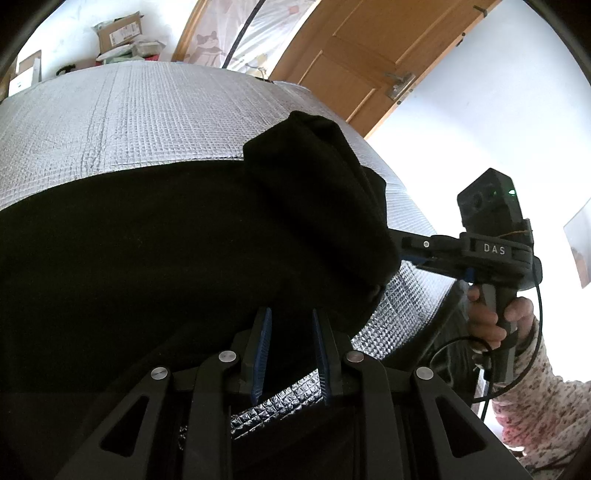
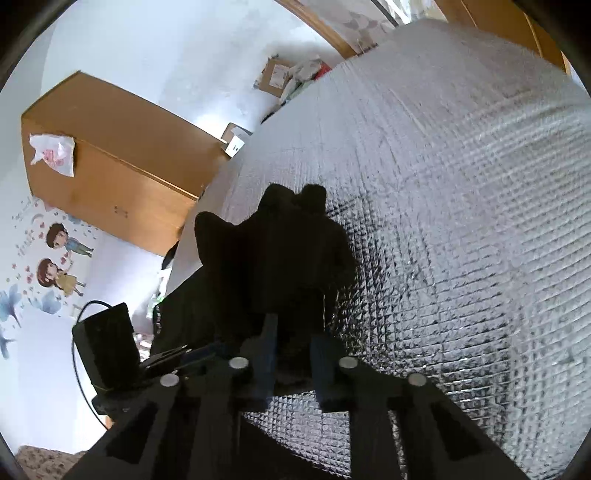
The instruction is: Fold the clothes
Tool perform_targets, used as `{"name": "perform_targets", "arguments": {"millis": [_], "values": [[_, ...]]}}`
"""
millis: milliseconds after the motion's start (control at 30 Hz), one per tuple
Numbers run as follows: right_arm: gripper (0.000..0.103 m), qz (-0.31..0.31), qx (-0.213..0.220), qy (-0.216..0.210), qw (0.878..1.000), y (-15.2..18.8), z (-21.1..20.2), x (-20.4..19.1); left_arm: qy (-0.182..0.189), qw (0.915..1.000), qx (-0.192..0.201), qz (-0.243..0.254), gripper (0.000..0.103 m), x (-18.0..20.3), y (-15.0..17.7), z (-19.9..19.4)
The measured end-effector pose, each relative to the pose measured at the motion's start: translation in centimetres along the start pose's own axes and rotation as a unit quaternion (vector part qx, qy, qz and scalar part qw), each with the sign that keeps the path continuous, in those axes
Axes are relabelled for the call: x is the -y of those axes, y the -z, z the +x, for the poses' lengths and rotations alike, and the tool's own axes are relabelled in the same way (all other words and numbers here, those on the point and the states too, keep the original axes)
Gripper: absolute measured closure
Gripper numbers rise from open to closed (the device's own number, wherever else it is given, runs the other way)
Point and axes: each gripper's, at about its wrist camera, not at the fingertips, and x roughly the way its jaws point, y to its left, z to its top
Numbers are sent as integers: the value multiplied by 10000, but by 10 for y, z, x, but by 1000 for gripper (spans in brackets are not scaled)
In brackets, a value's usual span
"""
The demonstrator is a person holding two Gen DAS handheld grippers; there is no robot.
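Note:
A black garment (image 1: 147,258) lies spread on a silver quilted mat (image 1: 129,122). My left gripper (image 1: 291,317) is at its near edge, blue pads closed on a thick bit of the cloth. One flap of the garment (image 1: 317,177) is lifted and bunched. My right gripper (image 1: 404,251) reaches in from the right with its fingertips buried in that flap. In the right wrist view the right gripper (image 2: 295,332) is shut on the bunched black cloth (image 2: 280,251), which rises in front of it. The left gripper (image 2: 107,347) shows at lower left.
The mat (image 2: 461,221) stretches bare beyond the garment. A hand (image 1: 487,317) in a patterned sleeve holds the right gripper's handle. Cardboard boxes (image 1: 118,31) sit past the far edge, a wooden door (image 1: 351,55) behind, a wooden cabinet (image 2: 110,166) to the side.

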Motion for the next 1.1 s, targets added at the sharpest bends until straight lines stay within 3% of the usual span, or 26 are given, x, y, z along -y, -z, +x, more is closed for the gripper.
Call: {"name": "perform_targets", "arguments": {"millis": [100,433,867,1100], "values": [[97,-165,140,175,9996,2,-9,-3,-9,10000,-9,7,80,0,1,0],[97,-171,858,631,9942,1,-58,7,-162,9999,-36,42,80,5,-1,2],[97,-239,1416,1573,9771,2,-100,33,-194,9997,-104,47,80,4,-6,3],[97,-7,1602,1857,9695,1,-121,60,-258,9995,-148,56,80,2,-7,2]]}}
